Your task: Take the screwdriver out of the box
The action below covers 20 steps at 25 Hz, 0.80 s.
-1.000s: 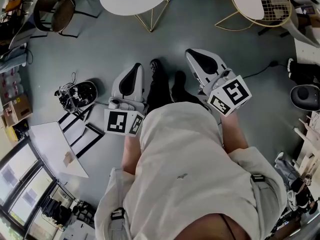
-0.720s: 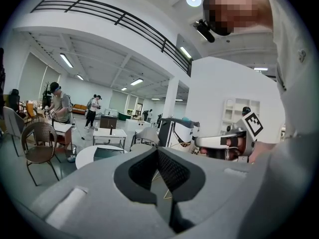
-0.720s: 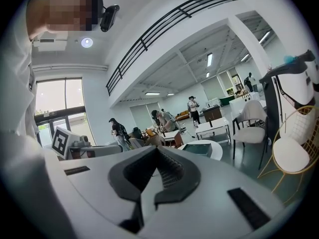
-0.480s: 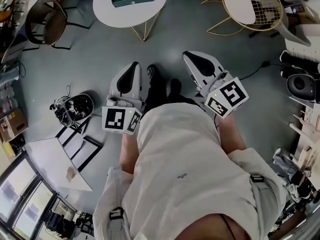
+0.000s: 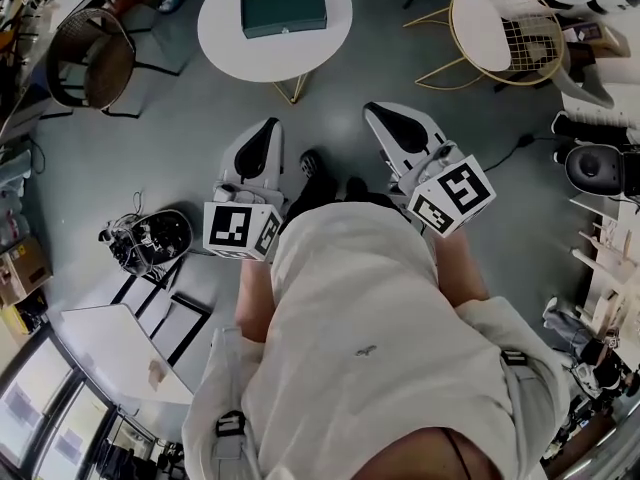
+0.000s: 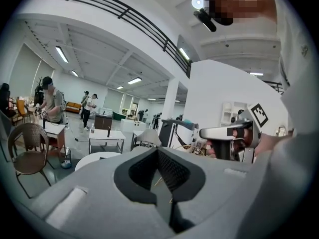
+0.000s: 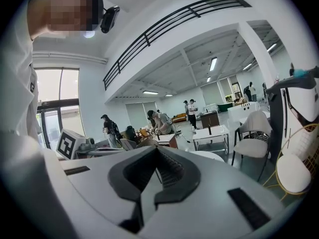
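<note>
Both grippers empty; box on table ahead.
Left gripper (image 5: pixel 268 128) and right gripper (image 5: pixel 381 114) point forward above the grey floor (image 5: pixel 190 138), jaws pressed together on nothing; the green box (image 5: pixel 283 10) lies on the round white table (image 5: pixel 225 30), well apart from both.

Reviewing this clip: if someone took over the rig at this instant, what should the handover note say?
Left claw: shut, empty.
Right claw: shut, empty.
Dark green box lies on the round white table, ahead of both claws, untouched and apparently closed. Screwdriver not in sight.
Done: nothing yet.
Left: reach the table, open the box, lift the screwdriver out.
</note>
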Each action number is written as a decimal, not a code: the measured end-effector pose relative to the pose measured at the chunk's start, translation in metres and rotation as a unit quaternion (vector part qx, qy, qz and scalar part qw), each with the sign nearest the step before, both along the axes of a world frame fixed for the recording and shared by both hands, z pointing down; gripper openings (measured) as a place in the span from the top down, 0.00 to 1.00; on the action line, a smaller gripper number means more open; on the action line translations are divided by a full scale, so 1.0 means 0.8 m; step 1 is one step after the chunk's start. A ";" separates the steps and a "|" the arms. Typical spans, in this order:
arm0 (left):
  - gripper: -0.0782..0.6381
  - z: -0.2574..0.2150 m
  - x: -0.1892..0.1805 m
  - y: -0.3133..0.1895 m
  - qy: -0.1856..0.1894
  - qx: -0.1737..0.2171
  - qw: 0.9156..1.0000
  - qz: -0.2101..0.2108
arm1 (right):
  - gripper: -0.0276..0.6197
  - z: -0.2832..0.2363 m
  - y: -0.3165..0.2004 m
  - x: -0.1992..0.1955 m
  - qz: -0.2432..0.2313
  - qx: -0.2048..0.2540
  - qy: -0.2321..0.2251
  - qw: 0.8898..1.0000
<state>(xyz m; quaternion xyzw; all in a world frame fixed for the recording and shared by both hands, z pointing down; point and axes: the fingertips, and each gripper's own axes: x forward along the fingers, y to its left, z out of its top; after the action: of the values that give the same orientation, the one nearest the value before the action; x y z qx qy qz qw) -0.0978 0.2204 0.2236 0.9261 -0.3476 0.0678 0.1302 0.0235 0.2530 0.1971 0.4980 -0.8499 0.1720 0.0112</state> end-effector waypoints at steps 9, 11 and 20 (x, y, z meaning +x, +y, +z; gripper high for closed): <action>0.88 0.022 -0.034 -0.070 -0.006 -0.021 0.999 0.032 | 0.95 0.008 -0.070 -0.029 0.034 -0.028 0.011 0.999; 0.88 0.027 -0.037 -0.080 -0.002 -0.027 0.999 0.033 | 0.95 0.011 -0.081 -0.031 0.035 -0.033 0.018 0.999; 0.88 0.042 -0.037 -0.114 -0.004 -0.044 0.999 0.007 | 0.95 0.018 -0.128 -0.022 0.019 -0.039 0.019 0.999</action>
<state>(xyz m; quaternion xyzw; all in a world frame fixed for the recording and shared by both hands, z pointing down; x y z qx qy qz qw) -0.1273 0.1288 0.2575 0.9217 -0.3382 0.0875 0.1689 0.0061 0.1503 0.2111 0.5167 -0.8324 0.1957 0.0432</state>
